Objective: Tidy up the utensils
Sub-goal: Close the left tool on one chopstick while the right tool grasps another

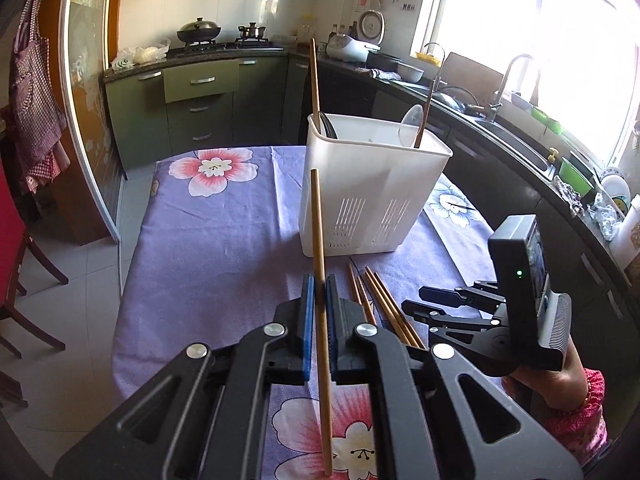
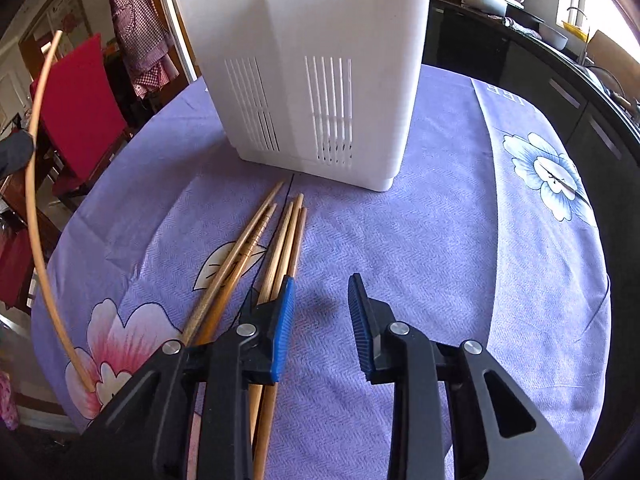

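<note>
**Left gripper clamps one chopstick; right gripper hangs empty over the pile**

Gripping a single wooden chopstick (image 1: 320,264), the left gripper (image 1: 319,312) has its blue pads pressed tight on the stick, which stands nearly upright between them, its upper end pointing to 12 o'clock toward the utensil holder (image 1: 360,200). Down at 3 o'clock of it, the right gripper (image 2: 322,320) has its jaws partly apart with only bare tablecloth (image 2: 440,240) between the pads; it grasps nothing.

Loose chopsticks (image 2: 276,240) lie on the purple flowered cloth in a small fan of five, tips aimed at 12 o'clock toward the holder's base. In the right wrist view they run under and just beside the left-hand blue finger (image 2: 282,328), at about 10 o'clock of the gap between the jaws. Whether that finger touches them cannot be told.

White and slotted near its foot, the utensil holder stands upright on the table, beyond the loose sticks and near them. Inside it stand a chopstick (image 1: 315,80) at the far left corner, a clear spoon (image 1: 412,126) and a dark brown stick (image 1: 425,120) at the right.
</note>
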Demonstrator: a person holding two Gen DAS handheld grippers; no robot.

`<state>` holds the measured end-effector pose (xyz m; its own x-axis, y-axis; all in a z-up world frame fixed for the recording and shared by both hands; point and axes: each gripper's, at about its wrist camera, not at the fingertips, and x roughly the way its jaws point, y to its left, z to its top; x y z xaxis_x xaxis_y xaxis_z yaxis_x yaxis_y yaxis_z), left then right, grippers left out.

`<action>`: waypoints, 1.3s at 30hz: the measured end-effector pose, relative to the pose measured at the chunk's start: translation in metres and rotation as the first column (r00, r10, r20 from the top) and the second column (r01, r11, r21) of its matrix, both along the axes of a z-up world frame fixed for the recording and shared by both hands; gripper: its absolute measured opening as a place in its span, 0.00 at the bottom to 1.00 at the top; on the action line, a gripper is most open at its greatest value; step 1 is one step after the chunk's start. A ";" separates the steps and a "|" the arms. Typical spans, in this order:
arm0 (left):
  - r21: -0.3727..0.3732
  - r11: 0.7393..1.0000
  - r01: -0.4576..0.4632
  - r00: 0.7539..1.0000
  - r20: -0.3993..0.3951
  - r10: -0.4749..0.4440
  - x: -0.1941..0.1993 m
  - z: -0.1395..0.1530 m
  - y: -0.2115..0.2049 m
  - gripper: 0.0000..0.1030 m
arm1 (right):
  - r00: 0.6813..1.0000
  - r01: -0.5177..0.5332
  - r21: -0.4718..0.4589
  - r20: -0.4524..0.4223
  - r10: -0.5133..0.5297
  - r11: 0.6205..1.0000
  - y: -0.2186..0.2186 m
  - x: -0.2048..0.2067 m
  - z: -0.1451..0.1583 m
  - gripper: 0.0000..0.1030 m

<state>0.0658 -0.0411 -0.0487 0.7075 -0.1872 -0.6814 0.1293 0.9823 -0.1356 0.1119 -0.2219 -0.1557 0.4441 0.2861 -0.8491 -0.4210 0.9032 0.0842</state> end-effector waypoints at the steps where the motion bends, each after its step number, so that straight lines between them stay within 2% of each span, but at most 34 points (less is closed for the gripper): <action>1: -0.001 1.000 0.000 1.000 0.007 0.000 -0.004 0.001 0.003 0.06 | 1.000 -0.001 -0.006 -0.002 0.001 1.000 0.002 0.001 -0.001 0.27; 12: -0.015 1.000 -0.003 1.000 0.019 0.003 -0.009 0.001 0.009 0.06 | 0.999 -0.035 -0.086 0.002 0.035 0.996 0.023 -0.005 0.001 0.27; 16: -0.014 1.000 -0.007 1.000 0.022 0.007 -0.011 0.002 0.010 0.06 | 0.999 -0.030 -0.085 -0.026 0.028 0.996 0.022 -0.002 -0.003 0.27; 24: -0.013 1.000 0.001 1.000 0.015 -0.001 -0.011 0.000 0.009 0.06 | 0.997 -0.050 -0.059 -0.058 0.047 0.997 0.036 0.014 -0.004 0.21; 26: -0.019 1.000 0.009 1.000 0.001 -0.009 -0.010 -0.003 0.008 0.06 | 0.997 -0.047 -0.064 -0.059 0.044 0.997 0.037 0.017 -0.003 0.16; 28: -0.020 1.000 0.013 1.000 -0.011 -0.013 -0.008 -0.006 0.008 0.06 | 0.997 -0.055 -0.064 -0.060 0.051 0.996 0.040 0.017 -0.003 0.07; 31: -0.020 1.000 0.011 1.000 -0.008 -0.011 -0.008 -0.006 0.009 0.06 | 0.998 -0.054 -0.073 -0.043 0.051 0.996 0.043 0.013 -0.002 0.06; 34: -0.007 1.000 0.004 1.000 -0.007 -0.004 -0.006 -0.005 0.009 0.06 | 0.998 -0.039 -0.030 -0.041 0.038 0.999 0.037 0.012 0.003 0.06; 39: -0.020 1.000 -0.007 0.991 -0.133 0.004 0.024 -0.024 0.012 0.06 | 1.000 -0.011 0.046 0.009 0.010 0.999 0.014 0.003 0.029 0.06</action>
